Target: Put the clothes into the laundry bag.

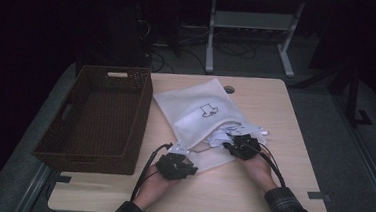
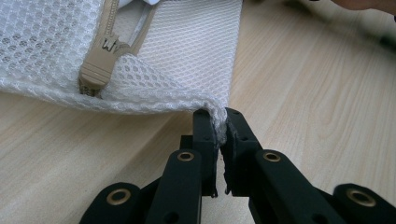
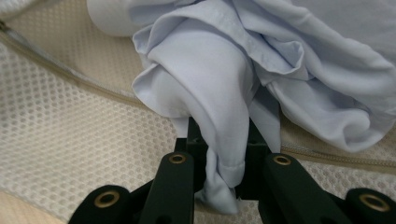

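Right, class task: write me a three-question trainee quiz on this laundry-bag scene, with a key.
1. True or false: the left tongs pinch a corner of the mesh bag.
2. What do the right tongs grip? A) pale blue garment B) zipper pull C) basket
3. Where does the wicker basket stand, seen from the high view?

Key: 1 true. 2 A. 3 Left of the bag, on the table.

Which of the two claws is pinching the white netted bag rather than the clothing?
The left claw: it grips a corner of the white mesh zip bag. The right claw clamps the pale blue crumpled garment.
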`<state>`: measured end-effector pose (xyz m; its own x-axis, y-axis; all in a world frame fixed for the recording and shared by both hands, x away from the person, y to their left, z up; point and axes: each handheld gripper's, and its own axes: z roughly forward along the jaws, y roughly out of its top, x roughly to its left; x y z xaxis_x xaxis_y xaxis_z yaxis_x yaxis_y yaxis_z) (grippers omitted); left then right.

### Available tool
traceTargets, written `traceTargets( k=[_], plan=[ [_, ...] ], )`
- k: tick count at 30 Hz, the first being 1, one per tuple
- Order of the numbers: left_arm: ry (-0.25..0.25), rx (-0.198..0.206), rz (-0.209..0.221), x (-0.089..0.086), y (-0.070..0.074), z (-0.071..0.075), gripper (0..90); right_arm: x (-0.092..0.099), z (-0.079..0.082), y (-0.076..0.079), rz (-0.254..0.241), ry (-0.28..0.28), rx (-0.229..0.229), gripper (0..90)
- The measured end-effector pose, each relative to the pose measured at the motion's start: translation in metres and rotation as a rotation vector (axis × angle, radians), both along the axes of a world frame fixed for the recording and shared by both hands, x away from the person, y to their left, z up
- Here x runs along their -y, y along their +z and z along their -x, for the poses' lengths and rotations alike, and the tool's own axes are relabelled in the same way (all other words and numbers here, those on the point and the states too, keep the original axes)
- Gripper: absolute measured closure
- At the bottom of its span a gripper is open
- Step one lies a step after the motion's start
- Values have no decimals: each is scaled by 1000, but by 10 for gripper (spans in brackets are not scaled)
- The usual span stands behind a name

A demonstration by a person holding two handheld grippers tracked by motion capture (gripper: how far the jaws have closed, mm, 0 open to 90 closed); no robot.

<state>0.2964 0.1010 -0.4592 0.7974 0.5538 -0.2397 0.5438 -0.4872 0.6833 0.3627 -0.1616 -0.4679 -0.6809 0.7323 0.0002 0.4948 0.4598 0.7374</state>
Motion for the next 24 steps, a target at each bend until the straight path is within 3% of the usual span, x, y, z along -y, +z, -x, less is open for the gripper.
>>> traceTargets(
  k=[24],
  plan=[
    [0,-2,5,1,2,3,852,-23,-28,10,-45,-56,10,789]
  ],
)
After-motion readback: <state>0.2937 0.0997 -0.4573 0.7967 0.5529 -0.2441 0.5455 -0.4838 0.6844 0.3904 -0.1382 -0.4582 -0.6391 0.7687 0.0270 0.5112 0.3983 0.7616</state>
